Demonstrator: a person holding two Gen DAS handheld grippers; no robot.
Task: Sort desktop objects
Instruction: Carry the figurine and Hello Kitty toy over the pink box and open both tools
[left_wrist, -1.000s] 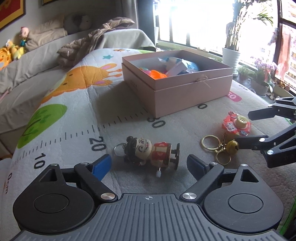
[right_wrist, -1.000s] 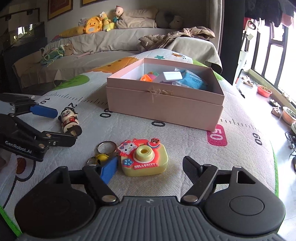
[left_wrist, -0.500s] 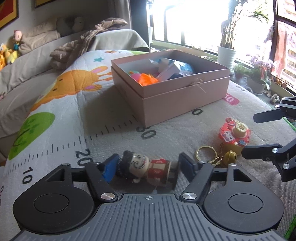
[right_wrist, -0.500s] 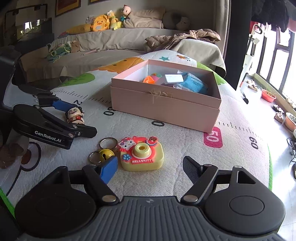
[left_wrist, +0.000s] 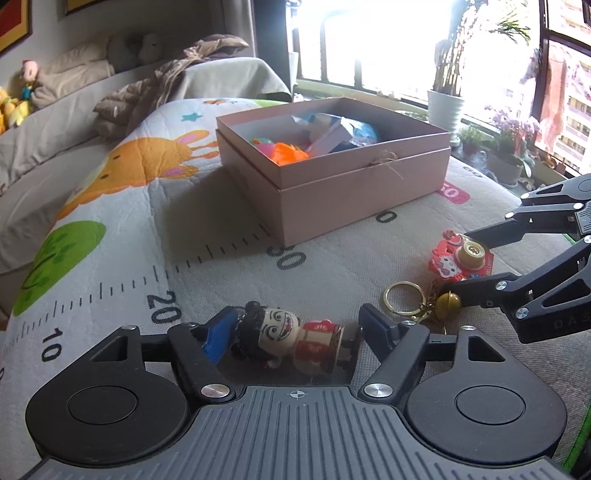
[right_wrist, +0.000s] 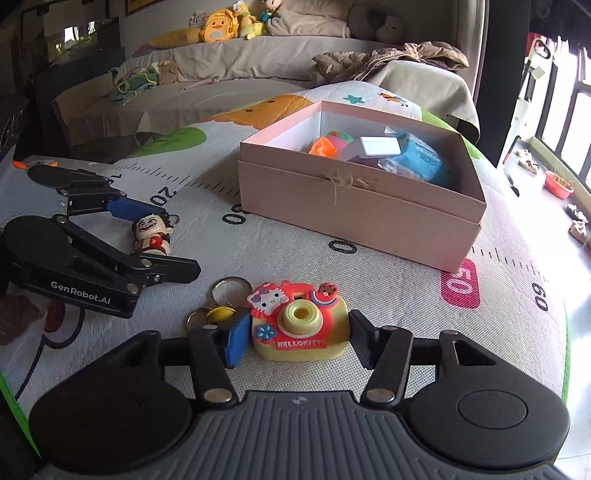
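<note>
Wooden doll is clamped by left gripper, jaws easing apart; right gripper, jaws closing, is seen pinching camera keychain only in its own view.

Bright window with dark frames, daylight washing out. White planter and flowering pots on the sill. Beige-covered sofa along the wall, plush toys on top, brown jacket crumpled at its end. Framed picture above.
</note>
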